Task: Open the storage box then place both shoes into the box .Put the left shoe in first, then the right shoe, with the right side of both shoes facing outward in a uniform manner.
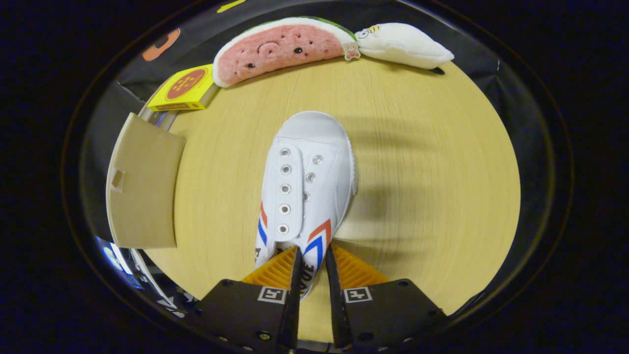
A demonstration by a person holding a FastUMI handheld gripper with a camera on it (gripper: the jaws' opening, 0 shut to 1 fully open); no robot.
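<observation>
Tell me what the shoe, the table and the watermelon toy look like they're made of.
Shoe, gripped at its side between the gripper fingers: white canvas-like cloth, metal eyelets. Table: pale wood or wood-look laminate, with visible grain lines. Watermelon toy: soft plush fabric, fuzzy matte surface.

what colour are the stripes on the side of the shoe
Red and blue chevron stripes on the white shoe, clearest in the gripper view, just ahead of the tongs gripping it.

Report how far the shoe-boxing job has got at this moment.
Done: the storage box looks open, its beige lid swung up beside the wooden table.
In hand: the hand-held gripper is shut on the side wall of a white shoe, toe pointing away, apparently lifted above the table.
Left: getting this shoe into the box. I cannot tell which shoe it is, nor whether the other is already inside.
</observation>
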